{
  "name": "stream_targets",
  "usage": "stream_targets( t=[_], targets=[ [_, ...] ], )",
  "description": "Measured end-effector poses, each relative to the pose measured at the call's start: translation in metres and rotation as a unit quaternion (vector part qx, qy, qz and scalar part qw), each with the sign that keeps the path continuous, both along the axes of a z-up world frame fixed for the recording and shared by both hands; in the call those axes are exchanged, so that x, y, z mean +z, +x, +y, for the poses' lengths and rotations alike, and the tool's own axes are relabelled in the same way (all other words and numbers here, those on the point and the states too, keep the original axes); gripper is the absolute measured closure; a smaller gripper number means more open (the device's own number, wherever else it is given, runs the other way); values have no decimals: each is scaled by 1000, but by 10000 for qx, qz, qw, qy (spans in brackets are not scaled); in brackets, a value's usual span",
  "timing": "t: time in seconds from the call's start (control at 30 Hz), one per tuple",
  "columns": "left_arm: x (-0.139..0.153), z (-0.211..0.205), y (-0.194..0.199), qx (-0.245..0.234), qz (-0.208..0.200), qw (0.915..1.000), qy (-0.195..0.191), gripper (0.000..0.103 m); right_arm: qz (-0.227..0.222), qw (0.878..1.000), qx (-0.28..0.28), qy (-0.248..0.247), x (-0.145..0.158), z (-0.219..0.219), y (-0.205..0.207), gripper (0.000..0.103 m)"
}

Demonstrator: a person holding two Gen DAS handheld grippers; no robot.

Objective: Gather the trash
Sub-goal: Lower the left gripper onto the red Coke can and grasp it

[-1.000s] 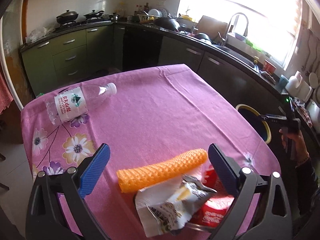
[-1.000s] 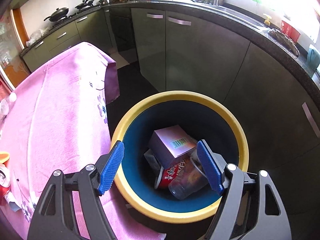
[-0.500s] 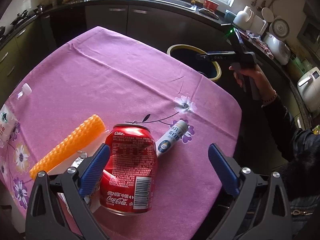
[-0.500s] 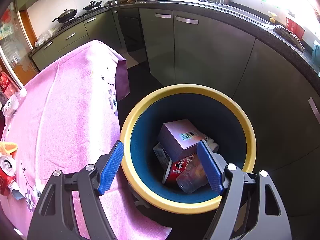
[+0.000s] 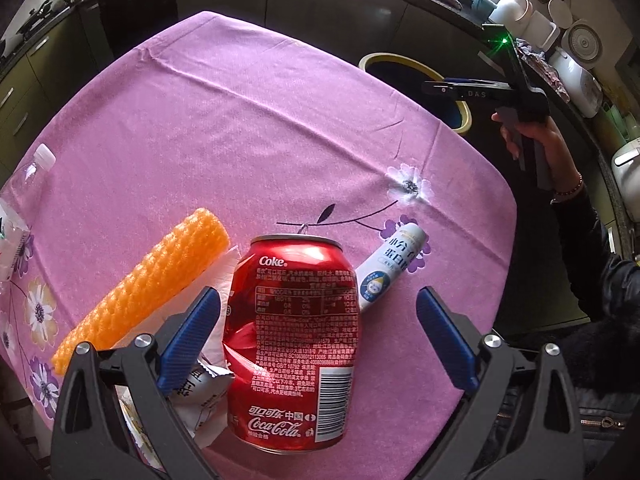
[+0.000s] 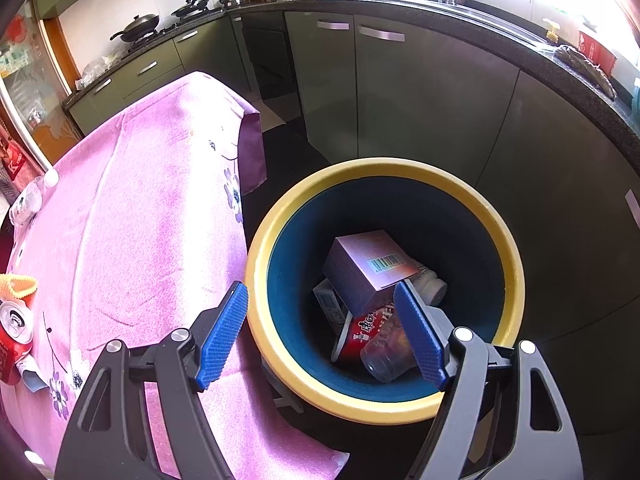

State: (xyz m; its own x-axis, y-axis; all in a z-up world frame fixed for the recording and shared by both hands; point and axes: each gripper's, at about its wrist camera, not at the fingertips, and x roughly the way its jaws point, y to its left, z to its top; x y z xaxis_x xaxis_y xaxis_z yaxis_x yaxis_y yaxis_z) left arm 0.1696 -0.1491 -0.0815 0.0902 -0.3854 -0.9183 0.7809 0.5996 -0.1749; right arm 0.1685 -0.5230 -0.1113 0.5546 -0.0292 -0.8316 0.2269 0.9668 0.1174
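Observation:
A dented red Coke can (image 5: 290, 344) stands on the pink tablecloth between the open fingers of my left gripper (image 5: 318, 338), nearer the left finger. An orange foam net sleeve (image 5: 144, 286), a crumpled wrapper (image 5: 200, 392) and a small white bottle (image 5: 390, 268) lie around the can. A clear water bottle (image 5: 24, 200) lies at the table's left edge. My right gripper (image 6: 322, 338) is open and empty above the yellow-rimmed blue bin (image 6: 512, 280), which holds a pink box (image 6: 368, 268), a cup and other trash. The can (image 6: 12, 326) also shows in the right wrist view.
The bin (image 5: 464, 116) stands on the floor beyond the table's far right corner. My right gripper (image 5: 480, 90) hovers over it. Dark cabinets (image 6: 400, 92) and a counter run behind. The tablecloth (image 6: 140, 248) hangs over the table edge beside the bin.
My left gripper swung right from the foam sleeve and wrapper to the Coke can and closed in on it. My right gripper stayed over the bin, drifting slightly back.

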Motion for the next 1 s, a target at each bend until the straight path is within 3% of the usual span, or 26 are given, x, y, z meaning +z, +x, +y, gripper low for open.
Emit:
stream_targets(
  t=[0.2,0.33,0.67,1.0],
  targets=[
    [-6,-8,-2,-86,-21,9998,165,17,19,10000,63,3,0,4,1,28],
    [-9,-6,3,18,84,9997,219,37,19,10000,92,-7,1,6,1,28],
    [-15,-9,9,120,227,9990,361,36,71,9999,118,9,-2,6,2,28],
    [-16,-21,4,55,16,9979,642,36,75,9999,87,50,-4,2,0,28]
  ],
)
